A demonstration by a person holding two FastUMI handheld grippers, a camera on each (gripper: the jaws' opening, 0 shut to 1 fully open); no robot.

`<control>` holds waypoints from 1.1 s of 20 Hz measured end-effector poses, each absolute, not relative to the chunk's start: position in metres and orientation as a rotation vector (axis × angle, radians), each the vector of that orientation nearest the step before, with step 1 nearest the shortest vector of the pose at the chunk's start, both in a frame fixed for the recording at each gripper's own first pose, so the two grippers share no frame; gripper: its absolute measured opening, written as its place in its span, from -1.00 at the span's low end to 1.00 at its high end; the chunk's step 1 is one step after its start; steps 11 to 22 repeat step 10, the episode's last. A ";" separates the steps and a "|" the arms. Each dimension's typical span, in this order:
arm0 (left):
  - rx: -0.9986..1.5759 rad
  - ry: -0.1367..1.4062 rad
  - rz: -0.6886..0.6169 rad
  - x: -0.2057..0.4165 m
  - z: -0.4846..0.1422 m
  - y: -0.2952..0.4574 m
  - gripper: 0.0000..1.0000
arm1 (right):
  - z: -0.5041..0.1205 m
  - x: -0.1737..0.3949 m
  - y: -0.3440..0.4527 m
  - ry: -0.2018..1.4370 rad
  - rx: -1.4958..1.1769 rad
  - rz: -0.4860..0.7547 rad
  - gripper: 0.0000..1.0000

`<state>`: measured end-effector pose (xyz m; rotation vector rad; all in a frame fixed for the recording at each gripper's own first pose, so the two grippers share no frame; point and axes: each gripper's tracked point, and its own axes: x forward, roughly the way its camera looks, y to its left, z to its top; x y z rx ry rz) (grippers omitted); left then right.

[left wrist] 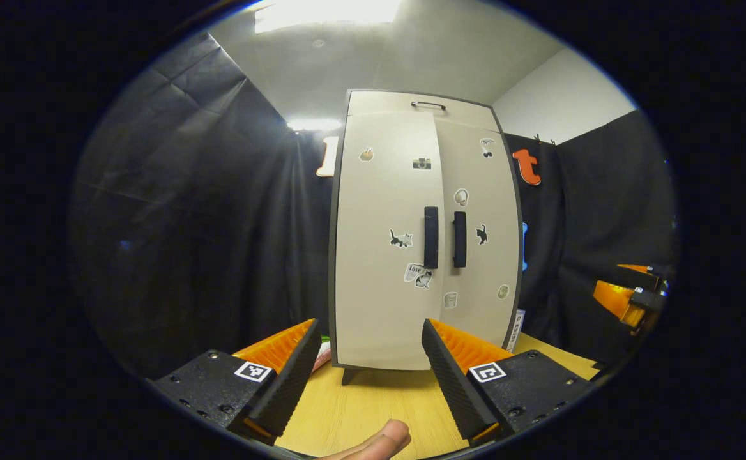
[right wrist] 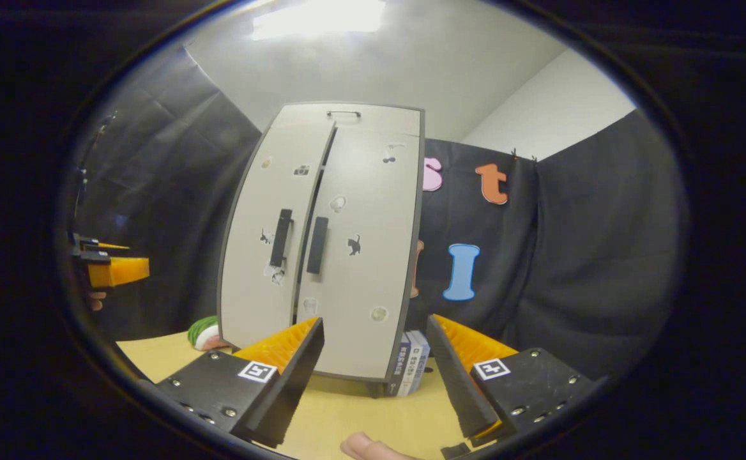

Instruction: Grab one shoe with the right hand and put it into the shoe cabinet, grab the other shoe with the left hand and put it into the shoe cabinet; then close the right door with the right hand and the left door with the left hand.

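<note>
wooden table (left wrist: 373, 409), shoe cabinet (left wrist: 405, 255), books (right wrist: 411, 367)

Both grippers wide open, gripping nothing.
We see L gripper (left wrist: 370, 358) fingers spread at 6 o'clock, fingertip (left wrist: 379, 442) below; R gripper (right wrist: 373, 358) likewise, fingertip (right wrist: 366, 446) at 6; L also shows at 9 o'clock in right gripper view.

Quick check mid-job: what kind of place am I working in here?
Most likely a staged recording booth, not a real home: black cloth walls hang all round, and a small two-door shoe cabinet stands on a wooden tabletop under a ceiling light.
</note>
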<state>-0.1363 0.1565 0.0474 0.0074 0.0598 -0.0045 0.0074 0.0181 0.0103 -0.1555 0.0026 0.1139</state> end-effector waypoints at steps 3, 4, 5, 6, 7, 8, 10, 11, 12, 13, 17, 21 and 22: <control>0.018 0.075 -0.033 -0.144 0.042 0.148 0.93 | 0.023 -0.003 0.013 -0.009 -0.158 0.099 0.89; 0.020 0.076 -0.036 -0.143 0.041 0.147 0.93 | 0.027 -0.007 0.011 -0.016 -0.153 0.096 0.89; 0.020 0.087 -0.037 -0.144 0.037 0.148 0.92 | 0.030 -0.012 0.008 -0.023 -0.147 0.092 0.89; 0.019 0.099 -0.035 -0.143 0.034 0.150 0.93 | 0.033 -0.016 0.004 -0.028 -0.138 0.084 0.89; 0.015 0.110 -0.031 -0.143 0.031 0.151 0.92 | 0.035 -0.020 0.000 -0.034 -0.130 0.077 0.89; 0.014 0.120 -0.025 -0.141 0.030 0.154 0.93 | 0.036 -0.023 -0.003 -0.037 -0.127 0.072 0.89; 0.004 0.122 -0.015 -0.138 0.031 0.157 0.94 | 0.038 -0.027 -0.012 -0.036 -0.130 0.053 0.92; 0.004 0.122 -0.015 -0.138 0.031 0.157 0.94 | 0.038 -0.027 -0.012 -0.036 -0.130 0.053 0.92; 0.004 0.122 -0.015 -0.138 0.031 0.157 0.94 | 0.038 -0.027 -0.012 -0.036 -0.130 0.053 0.92; 0.004 0.122 -0.015 -0.138 0.031 0.157 0.94 | 0.038 -0.027 -0.012 -0.036 -0.130 0.053 0.92; 0.004 0.122 -0.015 -0.138 0.031 0.157 0.94 | 0.038 -0.027 -0.012 -0.036 -0.130 0.053 0.92; 0.004 0.122 -0.015 -0.138 0.031 0.157 0.94 | 0.038 -0.027 -0.012 -0.036 -0.130 0.053 0.92; 0.004 0.122 -0.015 -0.138 0.031 0.157 0.94 | 0.038 -0.027 -0.012 -0.036 -0.130 0.053 0.92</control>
